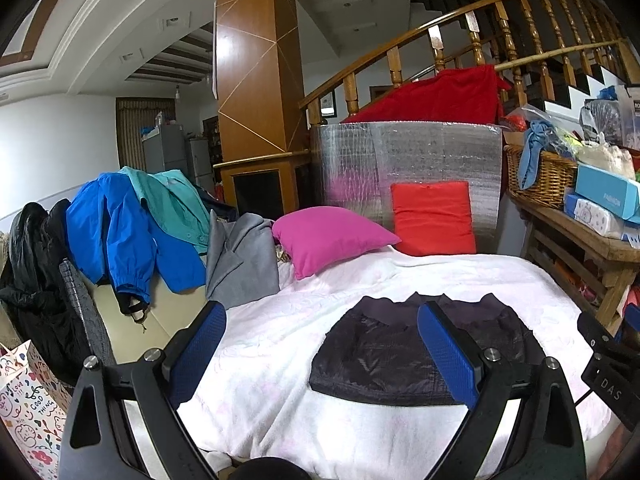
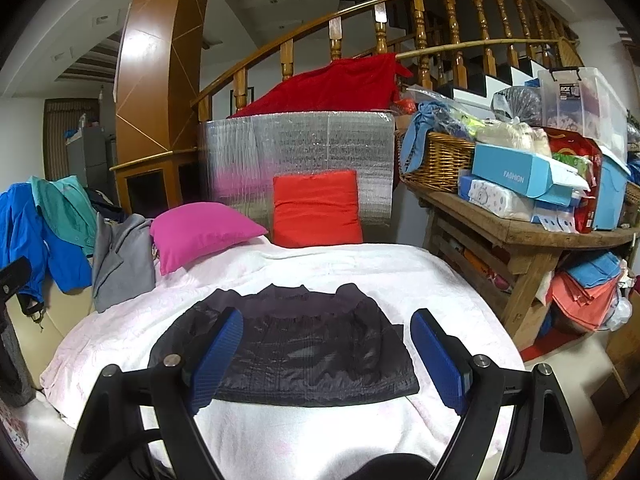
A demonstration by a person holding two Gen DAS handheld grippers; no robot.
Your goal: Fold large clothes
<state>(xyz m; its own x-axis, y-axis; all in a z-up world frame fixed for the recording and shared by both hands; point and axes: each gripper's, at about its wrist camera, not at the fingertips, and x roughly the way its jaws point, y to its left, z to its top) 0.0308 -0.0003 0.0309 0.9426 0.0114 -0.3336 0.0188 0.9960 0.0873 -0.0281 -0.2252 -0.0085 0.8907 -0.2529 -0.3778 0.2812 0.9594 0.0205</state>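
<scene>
Ahead of both my tools spreads a bed (image 2: 400, 272) under a white blanket, backed by a silver foil panel (image 2: 304, 140) and a curved wooden stair railing (image 2: 420, 32). To the right of my right hand-held gripper (image 2: 326, 354) stands a wooden counter (image 2: 520, 228) crowded with a wicker basket (image 2: 440, 164), blue boxes (image 2: 520, 174) and a clear plastic bin (image 2: 584, 104). Off to the left of my left hand-held gripper (image 1: 322, 350), a heap of jackets (image 1: 132, 232) in blue, teal, grey and black hangs over the bed's edge. Beyond the fingertips, a magenta pillow (image 2: 200, 232) lies tilted and a red cushion (image 2: 318, 208) leans upright against the foil. The dark folded garment (image 2: 292, 348) lies flat on the blanket, directly under and ahead of my right tool, and to the right of centre for my left one. Both tools are released, blue pads spread wide, gripping nothing and hovering above the bed. Nothing lies between the pads and the garment.
</scene>
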